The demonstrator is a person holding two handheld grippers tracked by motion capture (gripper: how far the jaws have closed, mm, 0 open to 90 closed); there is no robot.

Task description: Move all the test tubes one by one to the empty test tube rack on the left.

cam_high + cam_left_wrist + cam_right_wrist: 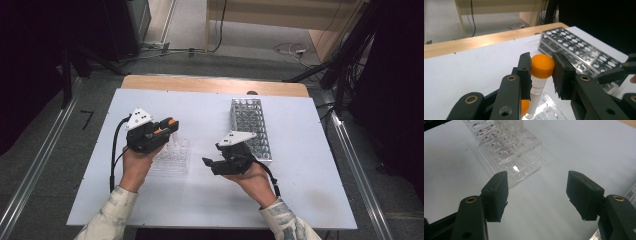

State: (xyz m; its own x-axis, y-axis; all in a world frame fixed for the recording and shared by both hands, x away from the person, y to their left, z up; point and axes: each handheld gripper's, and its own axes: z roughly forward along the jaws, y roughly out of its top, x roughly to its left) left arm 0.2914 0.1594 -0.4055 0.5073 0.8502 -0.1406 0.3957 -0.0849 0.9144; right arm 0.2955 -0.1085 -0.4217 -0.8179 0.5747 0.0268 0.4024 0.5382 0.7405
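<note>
Tube (pixel 537 88) (clear, printed) with glossy orange cap (pixel 542 65)

I see a white table (pixel 150 105). On it a clear rack (pixel 172 157) stands at nine o'clock from the metal rack (pixel 250 127).

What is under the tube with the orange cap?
The tube hangs in the left gripper, shut on its orange cap. Below its tip lies the clear plastic rack, with another orange cap showing. The black jaws cover the rest.

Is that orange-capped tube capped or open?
Capped: the orange cap sits on the tube, between the left gripper fingers.
</note>
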